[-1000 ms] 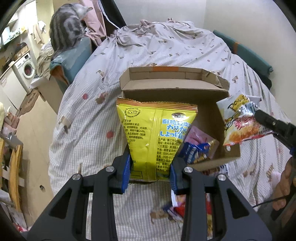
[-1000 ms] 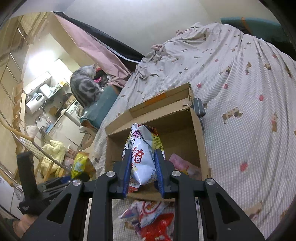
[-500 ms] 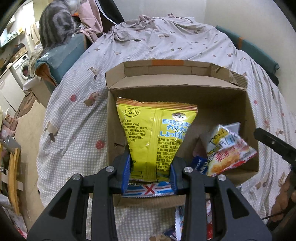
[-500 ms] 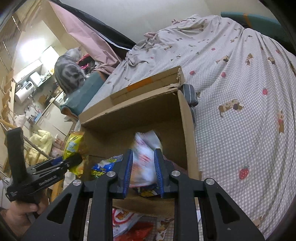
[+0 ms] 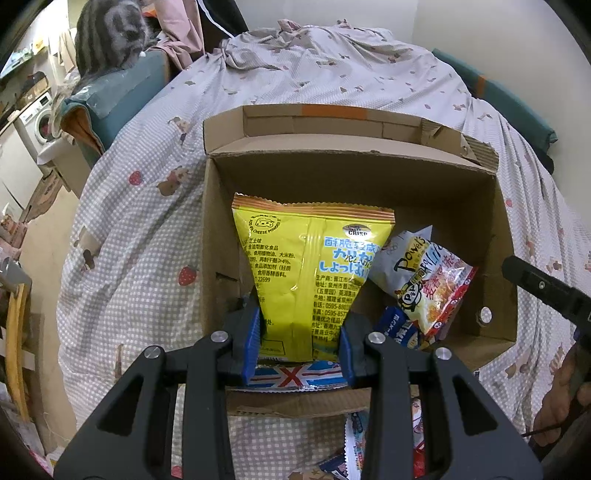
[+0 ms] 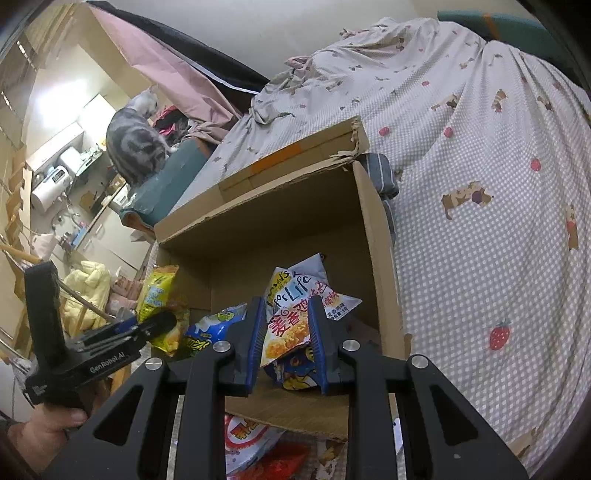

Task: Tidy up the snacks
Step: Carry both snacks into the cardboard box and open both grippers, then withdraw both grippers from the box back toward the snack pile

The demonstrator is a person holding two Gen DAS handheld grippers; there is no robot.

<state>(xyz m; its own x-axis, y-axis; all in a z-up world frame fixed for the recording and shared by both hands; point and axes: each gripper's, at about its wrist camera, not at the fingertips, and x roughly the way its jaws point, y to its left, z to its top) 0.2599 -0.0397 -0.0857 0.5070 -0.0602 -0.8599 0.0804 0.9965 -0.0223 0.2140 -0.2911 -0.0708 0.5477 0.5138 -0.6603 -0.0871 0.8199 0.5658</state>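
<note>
An open cardboard box lies on the bed. My left gripper is shut on a yellow chip bag and holds it upright inside the box's left half. The white and red snack bag lies in the box's right half on a blue packet. My right gripper sits at the box's near edge; its jaws are a little apart around the white and red bag, which rests on the blue packet. The yellow bag also shows in the right wrist view.
More snack packets lie on the bedsheet in front of the box. A grey striped cat sits on a teal cushion at the back left. The bed's left edge drops to the floor.
Both grippers have moved forward and down into the box. The right gripper has carried the white and red bag from beside the box into its right half, and its jaws have eased apart.
</note>
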